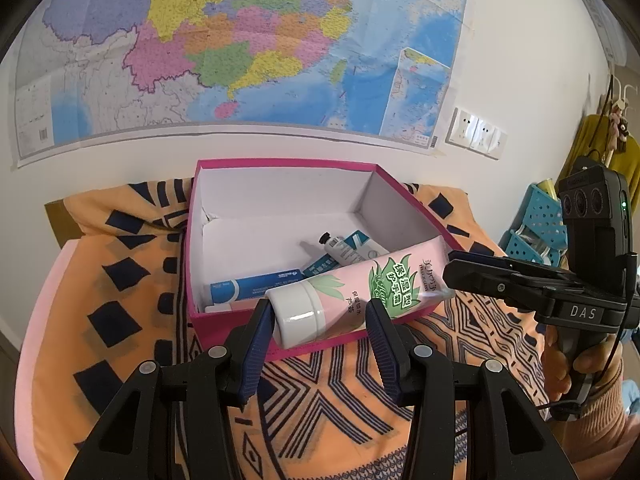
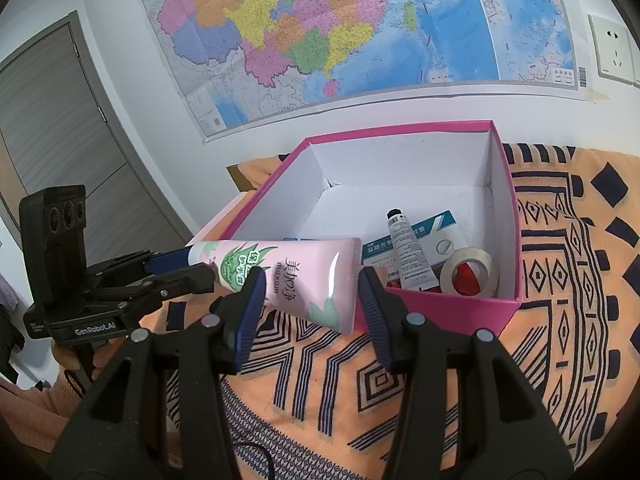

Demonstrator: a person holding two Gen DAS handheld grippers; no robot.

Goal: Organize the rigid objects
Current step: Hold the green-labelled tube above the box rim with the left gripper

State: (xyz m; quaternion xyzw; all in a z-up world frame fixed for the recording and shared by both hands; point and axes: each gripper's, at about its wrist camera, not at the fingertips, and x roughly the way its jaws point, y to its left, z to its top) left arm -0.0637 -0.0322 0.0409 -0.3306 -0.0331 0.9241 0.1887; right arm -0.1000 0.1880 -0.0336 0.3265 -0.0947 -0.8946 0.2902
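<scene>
A pink hand-cream tube (image 1: 360, 292) (image 2: 304, 276) with a white cap (image 1: 298, 314) hangs slanted over the near rim of the open pink box (image 1: 280, 165) (image 2: 400, 128). My left gripper (image 1: 318, 305) (image 2: 192, 268) is shut on its cap end. My right gripper (image 2: 311, 276) (image 1: 450, 270) is shut on its flat crimped end. Inside the box lie a blue toothpaste carton (image 1: 256, 284), a small white tube with a black cap (image 1: 340, 246) (image 2: 408, 248), a blue-and-white medicine carton (image 2: 432, 232) and a roll of clear tape (image 2: 472, 272).
The box stands on an orange cloth with a dark geometric pattern (image 1: 120, 280) (image 2: 560, 280), close to a wall with a big map (image 1: 240, 40). Blue plastic baskets (image 1: 536, 224) are at the right, a grey door (image 2: 60, 120) at the left. A hand (image 1: 568, 360) holds the right gripper.
</scene>
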